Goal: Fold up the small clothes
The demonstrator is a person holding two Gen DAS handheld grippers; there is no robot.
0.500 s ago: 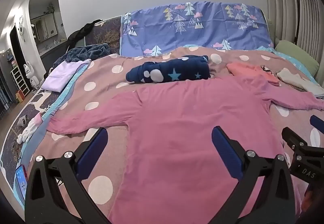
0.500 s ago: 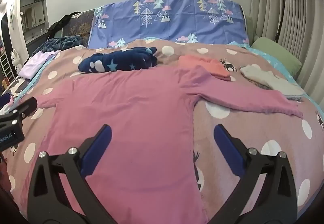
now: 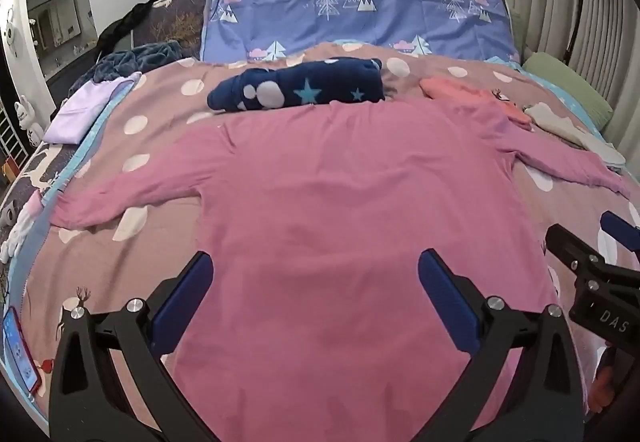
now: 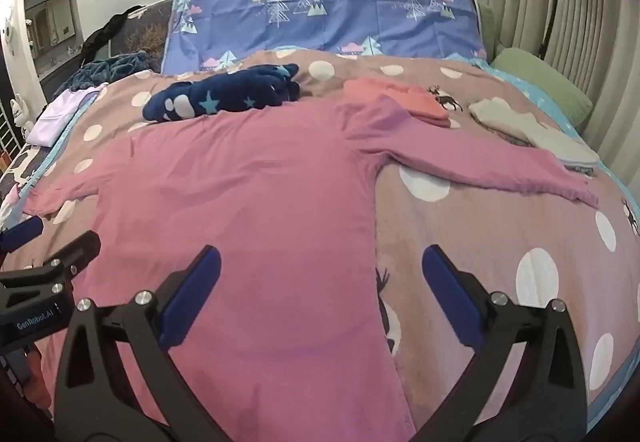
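Both claws have come closer over the pink shirt since the earlier frame

Pink shirt (image 3: 360, 210) lies flat on the bed (image 3: 120, 266), sleeves spread; left claw (image 3: 316, 290) above its lower body and right claw (image 4: 320, 282) over its right edge, both with jaws wide apart, holding nothing

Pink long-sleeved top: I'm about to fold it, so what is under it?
The pink long-sleeved top lies spread flat on the polka-dot duvet. Whatever lies beneath its body stays hidden.

"DAS" on right gripper (image 3: 612, 274) body, lower right of left view; "GenRobot.AI" on left gripper (image 4: 44, 238) body, lower left of right view.
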